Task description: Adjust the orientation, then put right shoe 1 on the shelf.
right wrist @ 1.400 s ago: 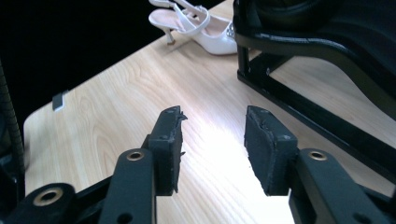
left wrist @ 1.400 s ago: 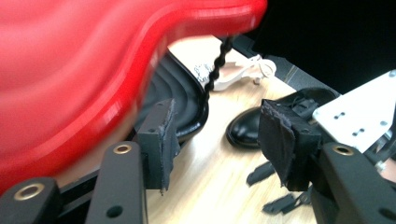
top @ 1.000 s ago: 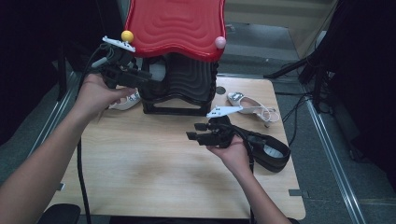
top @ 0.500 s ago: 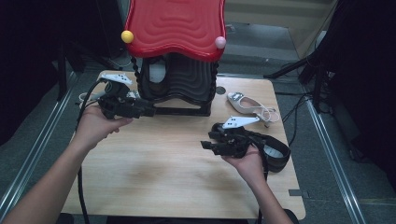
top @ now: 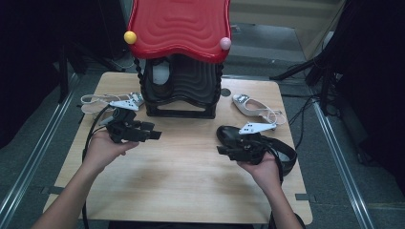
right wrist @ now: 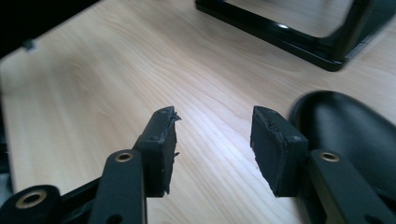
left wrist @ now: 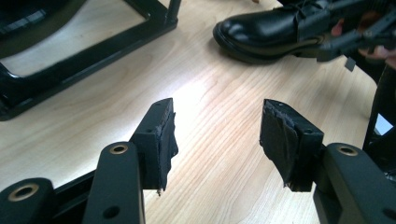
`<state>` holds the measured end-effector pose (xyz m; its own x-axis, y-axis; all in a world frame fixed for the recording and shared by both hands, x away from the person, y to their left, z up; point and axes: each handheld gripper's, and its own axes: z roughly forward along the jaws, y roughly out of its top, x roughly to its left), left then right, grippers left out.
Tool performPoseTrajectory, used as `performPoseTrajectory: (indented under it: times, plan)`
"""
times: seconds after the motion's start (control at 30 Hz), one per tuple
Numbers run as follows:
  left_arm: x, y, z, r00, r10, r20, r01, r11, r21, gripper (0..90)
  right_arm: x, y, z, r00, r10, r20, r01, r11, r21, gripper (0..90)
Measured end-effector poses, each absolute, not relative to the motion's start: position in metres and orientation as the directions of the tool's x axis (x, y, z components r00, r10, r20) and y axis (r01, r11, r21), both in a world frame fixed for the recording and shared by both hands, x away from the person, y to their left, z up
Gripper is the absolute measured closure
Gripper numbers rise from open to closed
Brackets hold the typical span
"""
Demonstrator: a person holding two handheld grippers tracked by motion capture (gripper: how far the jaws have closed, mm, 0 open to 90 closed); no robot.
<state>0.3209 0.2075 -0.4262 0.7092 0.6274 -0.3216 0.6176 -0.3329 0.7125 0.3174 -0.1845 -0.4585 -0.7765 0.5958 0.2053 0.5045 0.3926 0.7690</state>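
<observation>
Reaching stage, as we read it: both claws hover low over the desk [top: 191,181], neither one holding anything. Our right claw [top: 223,150] sits just beside the black leather shoe [top: 229,136], near the desk's right edge. Its jaws have just been closing a little, but they stand apart with only bare wood between them; in the right gripper view the shoe's rounded toe [right wrist: 345,135] lies just off the right-hand jaw. Our left claw [top: 154,135] is also apart and empty, pointing across the desk toward the shoe.

Next move, in our judgement: swing the right claw around onto the shoe, straddle the toe or the upper's rim, then clamp.

Shoe notes: glossy black, thick sole, laces at the top [left wrist: 280,28]; it rests on its sole, toe pointing toward the black shoe rack [top: 181,90]. A white sandal [top: 250,106] lies beyond it, another [top: 102,100] left of the rack.
</observation>
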Motion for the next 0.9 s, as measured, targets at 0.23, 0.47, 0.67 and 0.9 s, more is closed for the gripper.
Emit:
performPoseTrajectory:
  times: [0.23,0.47,0.67,0.9]
  plan:
    - [0.315,0.206,-0.444,0.714,0.626,-0.313,0.615,-0.348,0.708,46.9,0.32,-0.195,-0.463,-0.759,0.612,0.222,0.533,0.388,0.752,53.4]
    - [0.317,0.204,-0.452,0.725,0.613,-0.313,0.61,-0.362,0.705,46.9,0.318,-0.209,-0.461,-0.736,0.645,0.206,0.544,0.384,0.746,53.6]
    - [0.323,0.196,-0.457,0.736,0.594,-0.324,0.609,-0.373,0.7,46.9,0.31,-0.23,-0.46,-0.7,0.684,0.203,0.562,0.353,0.748,53.9]
    - [0.33,0.188,-0.463,0.743,0.586,-0.323,0.61,-0.395,0.687,47.2,0.301,-0.26,-0.457,-0.646,0.738,0.194,0.583,0.314,0.749,54.5]
